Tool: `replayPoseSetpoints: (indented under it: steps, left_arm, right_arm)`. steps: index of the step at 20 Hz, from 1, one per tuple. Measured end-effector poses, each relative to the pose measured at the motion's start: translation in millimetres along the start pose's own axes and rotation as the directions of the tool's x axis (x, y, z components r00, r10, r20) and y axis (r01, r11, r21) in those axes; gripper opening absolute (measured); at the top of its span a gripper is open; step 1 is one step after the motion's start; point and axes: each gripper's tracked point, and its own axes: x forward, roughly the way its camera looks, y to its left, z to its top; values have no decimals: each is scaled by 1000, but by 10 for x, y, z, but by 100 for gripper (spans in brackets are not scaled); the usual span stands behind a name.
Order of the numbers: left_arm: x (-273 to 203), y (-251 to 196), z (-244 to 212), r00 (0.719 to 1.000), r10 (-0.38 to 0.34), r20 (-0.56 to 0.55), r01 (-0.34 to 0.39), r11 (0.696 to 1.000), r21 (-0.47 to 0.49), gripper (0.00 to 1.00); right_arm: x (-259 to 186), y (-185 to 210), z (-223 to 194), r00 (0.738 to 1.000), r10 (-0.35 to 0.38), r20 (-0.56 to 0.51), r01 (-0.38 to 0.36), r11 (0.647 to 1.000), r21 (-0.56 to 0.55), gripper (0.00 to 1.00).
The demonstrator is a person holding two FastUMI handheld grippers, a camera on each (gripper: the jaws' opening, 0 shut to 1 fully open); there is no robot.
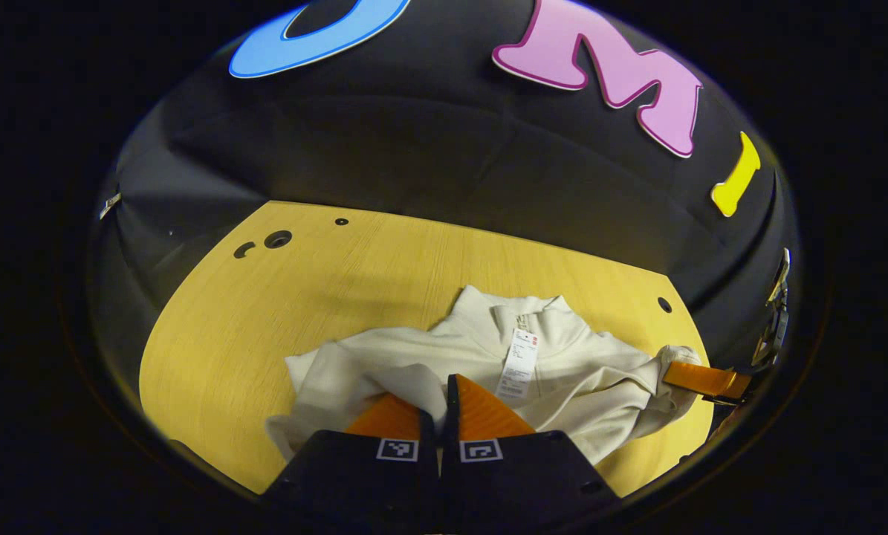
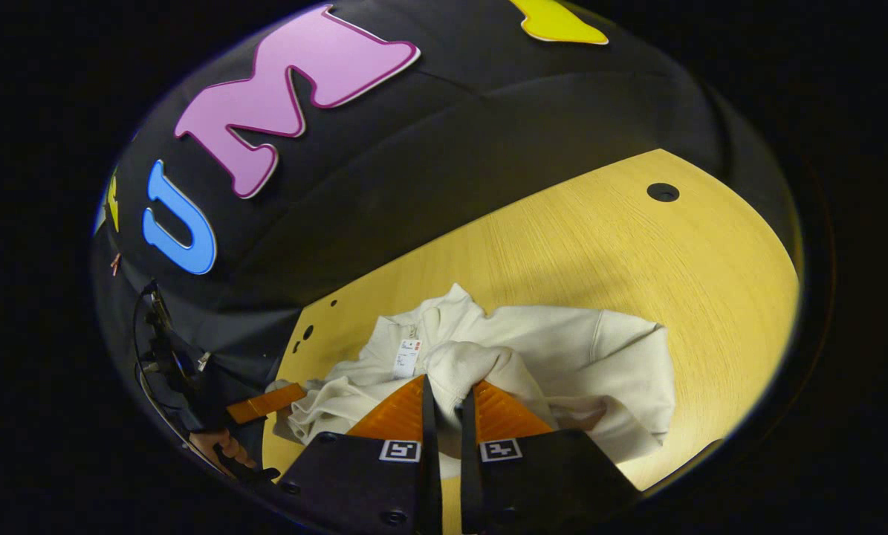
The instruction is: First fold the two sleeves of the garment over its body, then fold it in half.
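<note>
A black cloth wall (image 1: 429, 148) closes off the back of the booth, and in front of it runs a pale wooden table (image 1: 265, 312) with a few round holes drilled through the top near its far edge and corners. The wood grain runs lengthwise and takes a warm yellow light.

On the table lies the cream sweatshirt (image 1: 562, 371), chest up and loosely bunched, its stand-up collar toward the wall. A white hang tag (image 1: 518, 364) dangles from the collar down over the chest. From the right gripper view the same sweatshirt (image 2: 607, 357) spreads out flat to that side, with a shoulder seam showing and the hem end rumpled near the table's front edge.

The left gripper (image 1: 438, 401) sits low over the near part of the garment, its two fingers drawn almost together with a fold of cream cloth pinched between them. The right gripper (image 2: 444, 405) has its fingers a narrow gap apart, and a rounded bunch of sleeve fabric is clamped up between them.

In the left gripper view the other gripper's finger reaches in from the far side, touching the sleeve end. In the right gripper view a hand (image 2: 224, 446) holds the left gripper at the table's edge.
</note>
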Motion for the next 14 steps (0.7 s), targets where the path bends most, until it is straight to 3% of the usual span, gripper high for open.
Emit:
replayPoseSetpoints:
  steps: [4,11,12,14]
  left_arm:
    - [292,254,-105,996,81,-37,-83,996,-41,6]
    - [547,298,-215,991,112,-74,-115,992,-46,6]
    - [564,297,-235,990,115,-77,-119,992,-44,1]
    - [613,309,-270,989,118,-87,-122,992,-43,6]
  right_arm:
    - [271,-236,-107,998,-50,-36,51,999,12,14]
    - [416,-333,-156,997,-60,-56,62,998,32,14]
    - [428,-342,-162,997,-61,-56,63,998,29,14]
    - [455,-371,-196,996,-67,-64,69,997,23,14]
